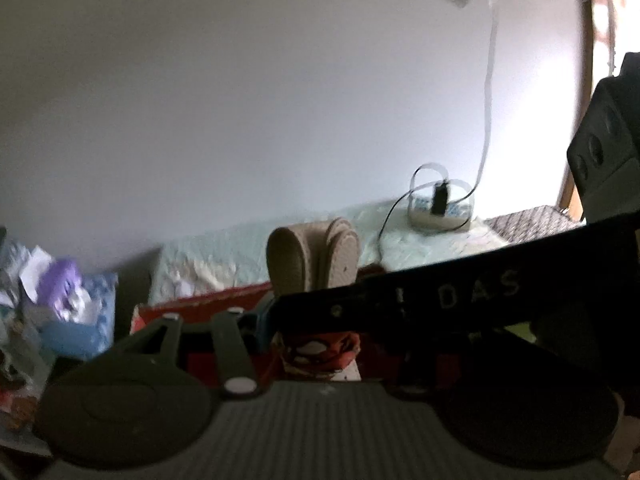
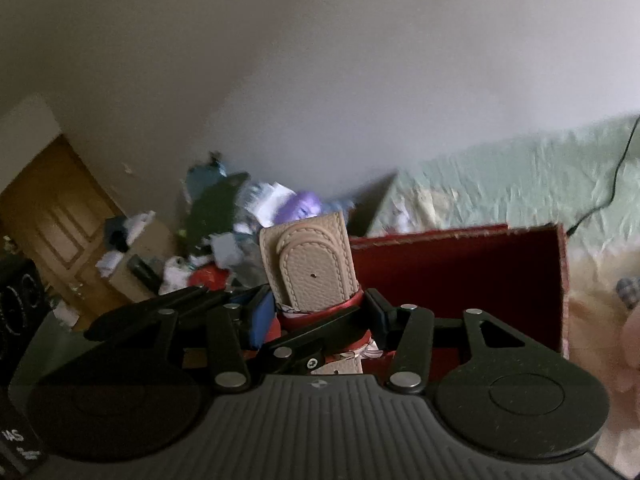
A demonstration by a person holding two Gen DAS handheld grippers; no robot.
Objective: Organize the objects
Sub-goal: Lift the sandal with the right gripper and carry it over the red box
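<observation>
— Where's the strap relative to your right gripper?
— It stands upright between your fingers, pinched near its base, where a red band wraps it. The red box is just behind it, on the bed.
— And your left gripper?
— The same strap rises right ahead of it. Your right tool crosses in front, so I can't tell whether your left jaws are spread or pressed together.
</observation>
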